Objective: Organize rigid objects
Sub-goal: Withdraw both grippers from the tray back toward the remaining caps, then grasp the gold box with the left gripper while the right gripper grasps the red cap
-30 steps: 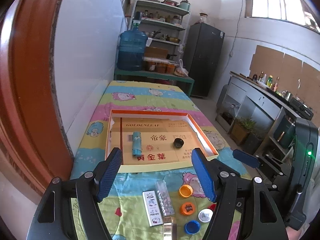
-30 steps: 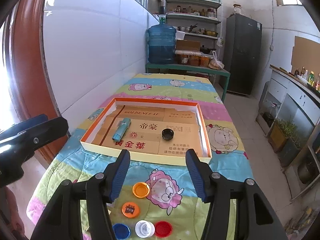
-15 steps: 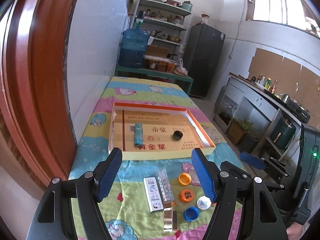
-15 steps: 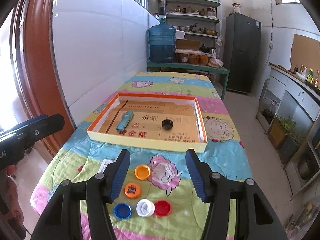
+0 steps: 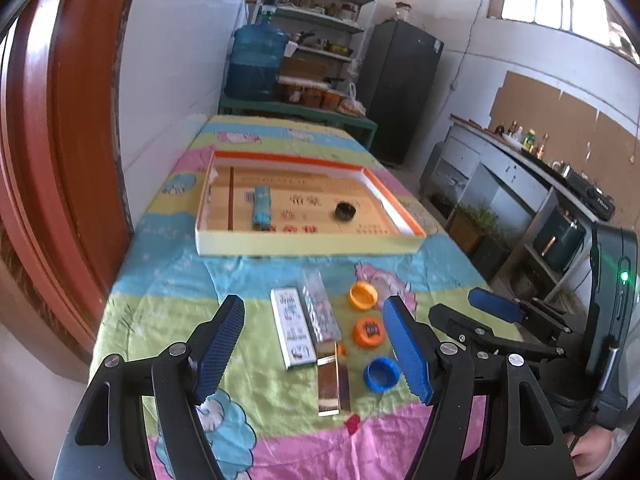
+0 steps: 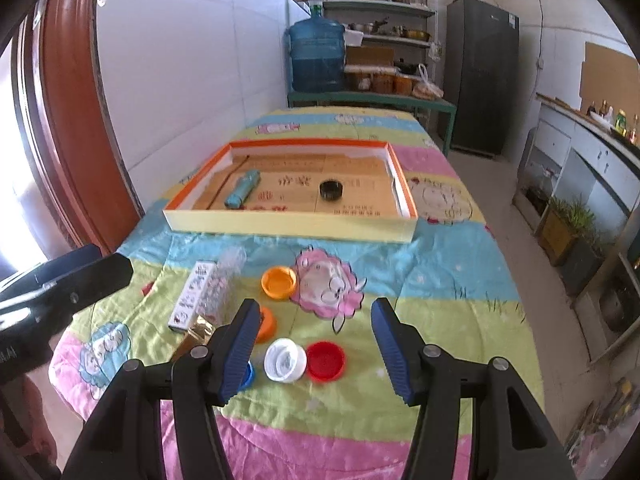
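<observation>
Right wrist view: the white cap (image 6: 285, 359) lies between the open, empty right tool (image 6: 314, 354) fingers, toward 9 o'clock; left tool (image 5: 314, 354) also open, empty

walls: white tile (image 6: 192, 80) | shelf unit (image 6: 376, 8) | black fridge (image 6: 482, 80) | window (image 5: 552, 0) bright

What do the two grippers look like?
Both the left gripper and the right gripper have black frames with silver screws and blue ribbed pads on the jaws. The right gripper's black body shows a small green light in the left wrist view.
</observation>
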The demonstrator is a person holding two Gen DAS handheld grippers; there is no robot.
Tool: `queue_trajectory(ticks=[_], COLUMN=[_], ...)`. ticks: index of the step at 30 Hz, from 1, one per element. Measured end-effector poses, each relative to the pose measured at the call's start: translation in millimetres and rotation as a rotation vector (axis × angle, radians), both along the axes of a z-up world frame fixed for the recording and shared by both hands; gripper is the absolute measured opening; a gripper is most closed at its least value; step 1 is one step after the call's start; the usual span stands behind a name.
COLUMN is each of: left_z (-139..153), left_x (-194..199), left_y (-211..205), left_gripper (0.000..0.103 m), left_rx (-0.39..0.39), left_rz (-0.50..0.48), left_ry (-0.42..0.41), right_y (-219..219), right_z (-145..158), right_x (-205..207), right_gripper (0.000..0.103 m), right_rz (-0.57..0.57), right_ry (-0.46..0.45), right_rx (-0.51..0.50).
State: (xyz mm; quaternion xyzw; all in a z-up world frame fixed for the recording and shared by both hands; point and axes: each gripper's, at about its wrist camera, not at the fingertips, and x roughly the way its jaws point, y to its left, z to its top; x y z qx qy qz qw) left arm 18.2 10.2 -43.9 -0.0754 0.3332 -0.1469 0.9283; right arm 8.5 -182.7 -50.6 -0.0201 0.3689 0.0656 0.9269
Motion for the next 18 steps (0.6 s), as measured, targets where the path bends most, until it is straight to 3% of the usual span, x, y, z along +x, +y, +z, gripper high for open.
queue_trajectory(ticks=[15,18], left_z=[-43.7,-55.0], left_x=[0.2,5.1], left_y=[-7.8,-7.9], left_gripper=[0.073,0.062], left_rx=[-0.02,-0.042], left_rz=[-0.021,-0.031], left_ry=[0.101,0.134], right_y=[-5.8,-6.4], right_z=[-16.3,-19.5], right_x=[-3.3,-3.1], right_gripper=[0.057,0.057], right_rz=[-0.013,-0.014], right_ry=[0.034,0.041], right_rx=[0.009,0.009])
